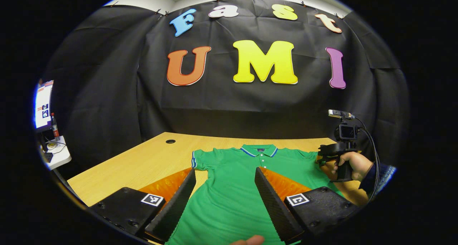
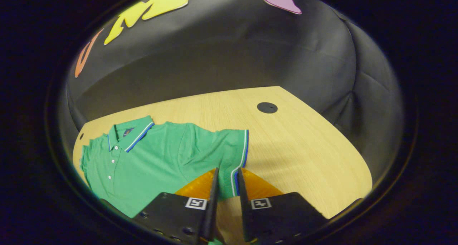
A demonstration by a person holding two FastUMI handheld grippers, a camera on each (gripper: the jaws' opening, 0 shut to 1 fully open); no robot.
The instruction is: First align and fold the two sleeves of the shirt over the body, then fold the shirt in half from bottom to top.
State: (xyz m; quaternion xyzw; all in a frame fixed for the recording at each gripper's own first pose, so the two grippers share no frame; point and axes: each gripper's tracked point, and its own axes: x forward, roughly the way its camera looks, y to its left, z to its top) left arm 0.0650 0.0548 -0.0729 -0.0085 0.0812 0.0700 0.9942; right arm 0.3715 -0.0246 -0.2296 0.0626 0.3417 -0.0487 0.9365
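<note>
Setting: booth with black cloth wall; light wooden table (image 2: 304,144) with a round cable hole (image 2: 267,107) near its far edge.

Item 1, right gripper (image 2: 227,187): jaws drawn nearly together on the striped cuff of the right sleeve (image 2: 229,155), the fabric edge pinched between both fingers. In the left gripper view the same tool sits at the shirt's far side, a hand (image 1: 352,164) around its handle.

Item 2, left gripper (image 1: 225,191): jaws wide apart, holding nothing, hovering above the shirt's lower body (whether it touches the cloth cannot be told).

Item 3, green polo shirt (image 1: 232,187): lying flat, front up, collar (image 1: 259,150) toward the wall, left sleeve (image 1: 201,159) spread out to the side, nothing folded yet.

Hazards, judged:
- The pinch takes only the cuff edge; a quick lift could slip the fabric free.
- With the body unweighted, pulling the sleeve inward may drag the whole shirt across the smooth table and skew it.
- A single-corner hold may let the sleeve twist or bunch, landing misaligned with its opposite.
- Lifting too high could raise the shoulder and rumple the collar.
</note>
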